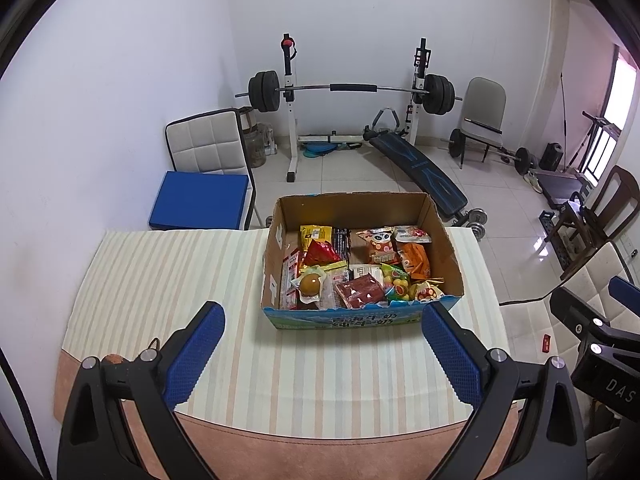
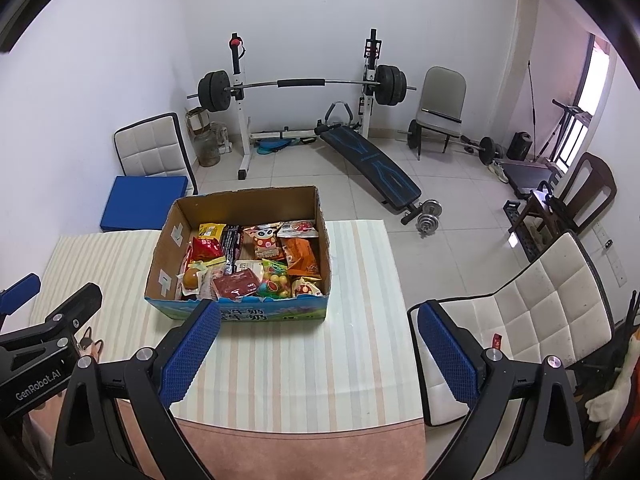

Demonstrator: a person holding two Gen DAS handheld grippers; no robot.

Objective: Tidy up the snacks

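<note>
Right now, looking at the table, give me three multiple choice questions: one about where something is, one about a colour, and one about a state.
1. Where are the snacks?
A. Inside the cardboard box
B. Spread over the tablecloth
C. On the blue cushion

2. What colour are the gripper pads?
A. Red
B. Blue
C. Green

3. How are the two grippers?
A. Both shut
B. One holding a packet
C. Both open and empty

Answers:
1 A: the packets fill the cardboard box.
2 B: the pads are blue.
3 C: the left gripper and right gripper hold nothing, with jaws spread wide.
</note>
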